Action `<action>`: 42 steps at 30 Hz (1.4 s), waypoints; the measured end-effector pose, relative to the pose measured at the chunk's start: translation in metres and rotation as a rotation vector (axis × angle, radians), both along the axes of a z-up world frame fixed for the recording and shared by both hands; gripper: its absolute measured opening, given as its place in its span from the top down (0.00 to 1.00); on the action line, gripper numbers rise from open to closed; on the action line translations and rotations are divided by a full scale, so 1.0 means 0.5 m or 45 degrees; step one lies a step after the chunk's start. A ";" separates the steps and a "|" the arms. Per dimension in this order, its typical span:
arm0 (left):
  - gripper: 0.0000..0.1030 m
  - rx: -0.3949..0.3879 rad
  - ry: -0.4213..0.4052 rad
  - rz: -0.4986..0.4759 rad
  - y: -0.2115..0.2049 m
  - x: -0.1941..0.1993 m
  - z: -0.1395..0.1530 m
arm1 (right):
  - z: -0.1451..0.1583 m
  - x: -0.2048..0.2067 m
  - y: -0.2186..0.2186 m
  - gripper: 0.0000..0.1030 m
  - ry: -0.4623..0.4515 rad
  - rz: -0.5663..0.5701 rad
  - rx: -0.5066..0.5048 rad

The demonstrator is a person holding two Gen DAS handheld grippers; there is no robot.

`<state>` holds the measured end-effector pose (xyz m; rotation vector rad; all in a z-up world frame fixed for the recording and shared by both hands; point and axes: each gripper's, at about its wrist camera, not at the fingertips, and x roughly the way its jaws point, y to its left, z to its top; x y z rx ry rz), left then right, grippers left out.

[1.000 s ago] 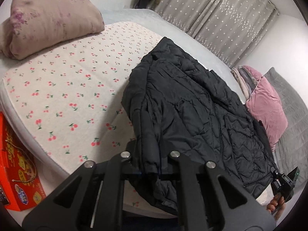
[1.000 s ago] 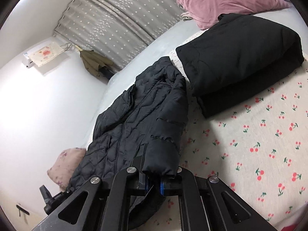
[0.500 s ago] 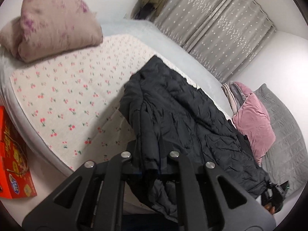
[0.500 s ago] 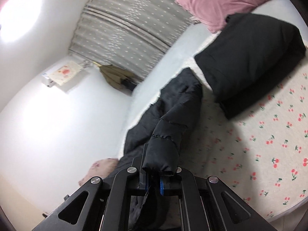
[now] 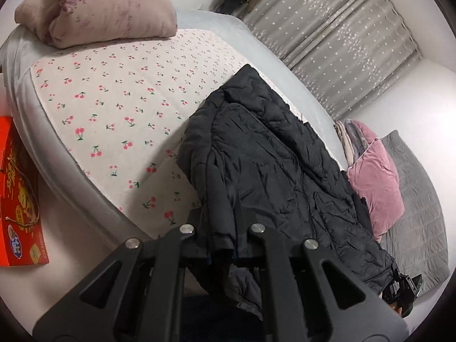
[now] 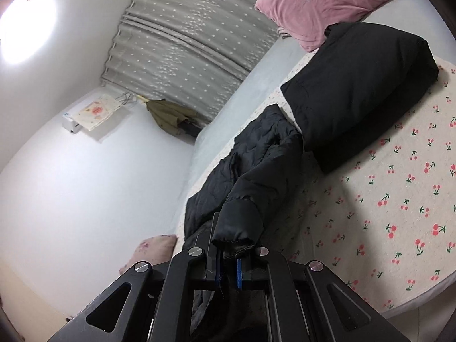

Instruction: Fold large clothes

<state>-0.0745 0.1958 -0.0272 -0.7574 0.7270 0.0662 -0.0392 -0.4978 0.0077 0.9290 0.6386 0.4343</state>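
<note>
Quilted fabric of a black jacket [image 5: 273,176] is being pinched by both tools. In the left wrist view, the left gripper [image 5: 221,245] is being kept pressed together on a dark hem fold at the near edge of the bed [image 5: 48,131], with more of the garment hanging below that edge. The jacket is being shown stretched across the cherry-print sheet [image 5: 114,114] from the near edge toward the far edge by the grey curtain [image 5: 342,48]. Only this view is giving a floral cushion [image 5: 108,8] at the bed's far left corner, a red printed box [image 5: 20,196] on the floor beside the bed with its contents hidden, and a grey quilt [image 5: 416,205] past the pink pillow [image 5: 376,182]. The other tool is being glimpsed small at the jacket's lower right end.

In the right wrist view, the right gripper [image 6: 229,259] is being held closed on the cuff of a sleeve [image 6: 242,219], which is raised off the sheet. Only this view is showing a folded black garment [image 6: 359,91] lying on the sheet just beside the jacket's far end and touching the pink pillow, a wall unit under a printed cloth [image 6: 94,111], and an olive coat [image 6: 168,116] hanging by the curtain.
</note>
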 end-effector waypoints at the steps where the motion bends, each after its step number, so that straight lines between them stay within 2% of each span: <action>1: 0.90 -0.006 -0.010 0.001 0.001 0.000 0.007 | 0.007 -0.001 0.000 0.94 -0.010 -0.003 0.014; 6: 0.90 -0.021 -0.117 0.022 -0.003 -0.006 0.072 | 0.074 -0.012 0.006 0.94 -0.138 -0.037 0.029; 11: 0.90 -0.047 -0.175 0.024 -0.010 -0.057 0.114 | 0.119 -0.043 0.002 0.94 -0.191 -0.036 0.052; 13: 0.90 -0.001 -0.207 0.033 -0.016 -0.077 0.136 | 0.138 -0.073 -0.006 0.94 -0.241 -0.024 0.095; 15: 0.90 0.045 -0.211 0.047 -0.017 -0.065 0.142 | 0.161 -0.088 -0.002 0.95 -0.277 -0.030 0.047; 16: 0.90 0.039 -0.197 0.053 -0.015 -0.056 0.136 | 0.167 -0.086 0.001 0.95 -0.284 -0.029 0.015; 17: 0.90 0.007 -0.175 0.058 -0.009 -0.043 0.123 | 0.162 -0.075 0.003 0.95 -0.268 -0.031 -0.006; 19: 0.90 -0.029 -0.135 0.069 0.001 -0.018 0.096 | 0.122 -0.039 -0.004 0.95 -0.165 -0.038 0.013; 21: 0.90 -0.007 -0.108 0.081 0.001 -0.004 0.077 | 0.076 -0.012 -0.013 0.95 -0.064 -0.048 0.047; 23: 0.90 0.002 -0.085 0.085 0.004 0.015 0.067 | 0.051 0.008 -0.016 0.95 -0.044 -0.049 0.072; 25: 0.90 -0.016 -0.075 0.079 0.012 0.049 0.064 | 0.046 0.032 -0.019 0.95 -0.048 -0.037 0.105; 27: 0.90 0.006 -0.088 0.082 0.016 0.089 0.074 | 0.053 0.070 -0.015 0.95 -0.065 -0.033 0.104; 32: 0.90 0.063 -0.090 0.053 0.027 0.213 0.090 | 0.078 0.215 0.005 0.95 -0.086 -0.043 0.112; 35: 0.90 0.116 -0.085 0.020 0.038 0.341 0.104 | 0.089 0.321 0.023 0.94 -0.085 -0.051 0.081; 38: 0.88 0.154 -0.023 -0.038 0.039 0.469 0.099 | 0.092 0.451 0.039 0.94 -0.054 -0.089 0.035; 40: 0.84 0.176 0.035 -0.060 0.035 0.559 0.083 | 0.074 0.542 0.048 0.94 0.018 -0.134 -0.027; 42: 0.78 0.244 0.129 -0.135 0.016 0.660 0.045 | 0.032 0.632 0.062 0.92 0.125 -0.187 -0.134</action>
